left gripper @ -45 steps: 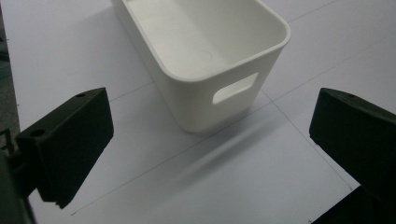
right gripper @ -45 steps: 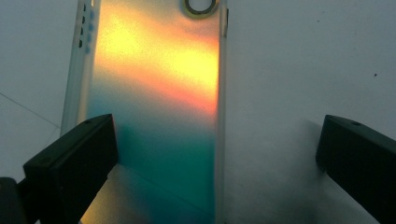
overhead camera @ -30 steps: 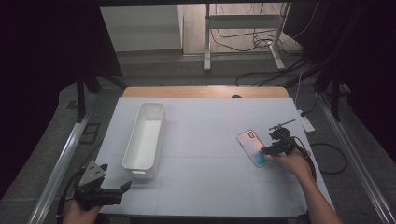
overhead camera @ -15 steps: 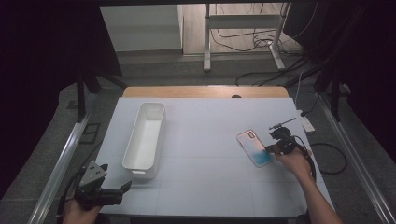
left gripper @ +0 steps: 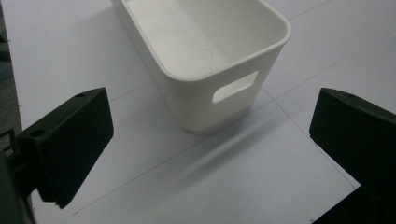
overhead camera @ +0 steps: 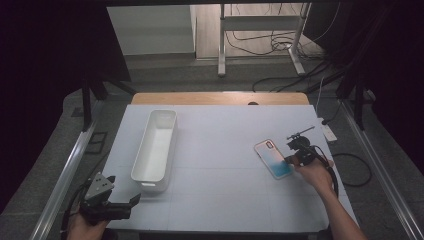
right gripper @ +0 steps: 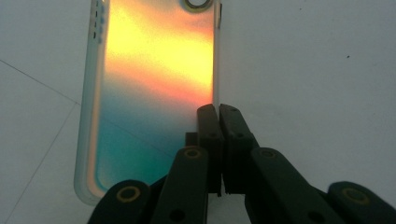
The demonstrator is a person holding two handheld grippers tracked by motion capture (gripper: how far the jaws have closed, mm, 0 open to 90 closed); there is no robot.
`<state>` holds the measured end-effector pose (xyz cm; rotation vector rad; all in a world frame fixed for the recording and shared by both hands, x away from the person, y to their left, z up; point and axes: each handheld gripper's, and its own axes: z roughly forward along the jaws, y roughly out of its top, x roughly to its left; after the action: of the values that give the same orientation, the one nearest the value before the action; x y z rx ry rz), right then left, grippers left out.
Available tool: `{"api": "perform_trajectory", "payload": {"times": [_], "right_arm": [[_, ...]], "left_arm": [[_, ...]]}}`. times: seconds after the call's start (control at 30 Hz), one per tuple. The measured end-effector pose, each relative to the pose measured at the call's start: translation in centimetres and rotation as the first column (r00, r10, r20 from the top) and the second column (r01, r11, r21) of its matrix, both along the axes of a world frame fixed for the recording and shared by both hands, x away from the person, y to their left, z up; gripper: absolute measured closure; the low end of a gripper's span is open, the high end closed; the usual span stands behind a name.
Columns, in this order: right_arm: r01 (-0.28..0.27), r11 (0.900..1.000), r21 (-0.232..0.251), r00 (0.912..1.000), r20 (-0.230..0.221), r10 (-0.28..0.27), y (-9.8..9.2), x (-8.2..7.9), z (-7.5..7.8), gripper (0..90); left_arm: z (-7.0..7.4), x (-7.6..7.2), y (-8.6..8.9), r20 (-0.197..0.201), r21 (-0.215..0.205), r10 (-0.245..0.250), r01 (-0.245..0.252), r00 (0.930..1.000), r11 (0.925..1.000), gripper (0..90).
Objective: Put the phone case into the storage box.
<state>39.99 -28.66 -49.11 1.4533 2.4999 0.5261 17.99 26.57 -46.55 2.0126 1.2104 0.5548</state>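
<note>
- The counter (overhead camera: 225, 195) carries a white sheet marked with thin grid lines; a strip of bare wood shows along its far edge.
- The room around it is dark. Cables lie on the grey floor (overhead camera: 165, 65) behind, near the legs of a metal stand (overhead camera: 260, 30).
- A long white bin (overhead camera: 156, 145) stands on the left half of the sheet, its long axis running from near to far, open side up, with a handle slot in its near end wall.
- The phone case (overhead camera: 274, 158) lies flat on the right half of the sheet, well apart from the bin. Its long axis runs diagonally; the camera-hole end points to the far left, the blue-green end to the near right.
- The right tongs (overhead camera: 295, 156) reach in from the right, held low with the forearm angled across the near right corner. Their jaws have just been closing and now stand together, pinching the long right edge of the phone case, as the right gripper view shows.
- The left tongs (overhead camera: 131, 201) rest at the near left corner, pointing toward the bin, jaws wide apart and holding nothing.
</note>
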Motion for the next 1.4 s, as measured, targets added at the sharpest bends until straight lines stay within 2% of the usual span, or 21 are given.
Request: {"api": "perform_trajectory", "payload": {"times": [0.47, 1.17, 1.4], "right_arm": [[-0.026, 0.999, 0.032, 0.9971, 0.072, 0.023, 0.1, -1.1, 1.4, 87.8], [-0.065, 0.995, 0.076, 0.9890, 0.138, 0.054, 0.8, -2.4, 2.9, 87.8], [-0.083, 0.992, 0.090, 0.9843, 0.163, 0.067, 1.1, -3.0, 3.4, 87.8]], "left_arm": [[0.0, 0.0, 0.1, -0.005, -0.009, -0.001, 0.001, 1.0000, 1.0000, 0.3], [0.0, 0.0, 0.2, -0.005, -0.022, -0.011, 0.011, 0.9999, 0.9997, 0.6], [0.0, -0.1, 0.2, 0.003, -0.027, -0.032, 0.032, 0.9995, 0.9991, 0.6]]}}
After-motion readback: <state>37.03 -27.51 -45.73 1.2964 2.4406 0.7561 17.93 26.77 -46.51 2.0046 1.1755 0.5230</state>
